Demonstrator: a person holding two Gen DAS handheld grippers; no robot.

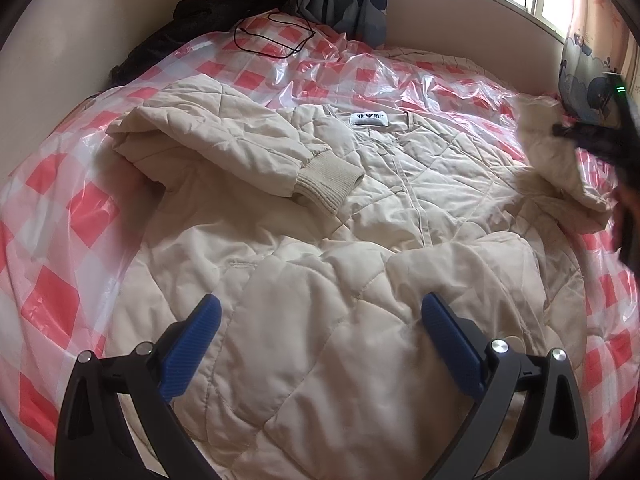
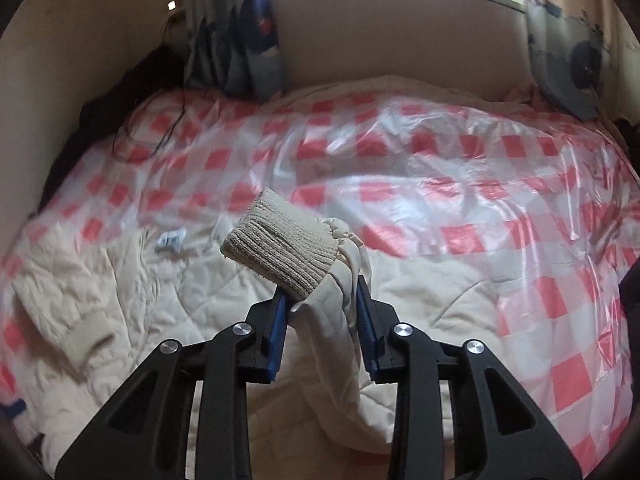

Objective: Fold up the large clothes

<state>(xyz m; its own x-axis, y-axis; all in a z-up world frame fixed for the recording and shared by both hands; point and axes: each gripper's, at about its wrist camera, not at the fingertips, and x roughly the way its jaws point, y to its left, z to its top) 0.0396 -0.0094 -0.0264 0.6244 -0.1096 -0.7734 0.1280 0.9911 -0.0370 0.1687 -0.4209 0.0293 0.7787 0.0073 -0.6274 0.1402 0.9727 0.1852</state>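
A cream quilted jacket (image 1: 360,216) lies spread on the bed, its white neck label (image 1: 370,119) facing up. One sleeve is folded across the chest, with its ribbed cuff (image 1: 328,184) lying flat. My left gripper (image 1: 320,316) hovers open over the jacket's lower part, nothing between its blue pads. My right gripper (image 2: 322,292) is shut on the other sleeve (image 2: 340,320) just below its ribbed cuff (image 2: 280,248) and holds it lifted off the bed. In the left wrist view that raised sleeve (image 1: 556,152) shows blurred at the right edge beside the right gripper's dark body.
The bed carries a red-and-white checked plastic sheet (image 2: 440,184). A black cable (image 1: 272,36) and dark clothing (image 1: 180,36) lie at the far left by the wall. Patterned curtains (image 2: 236,40) hang under the window, and a low wall borders the far side.
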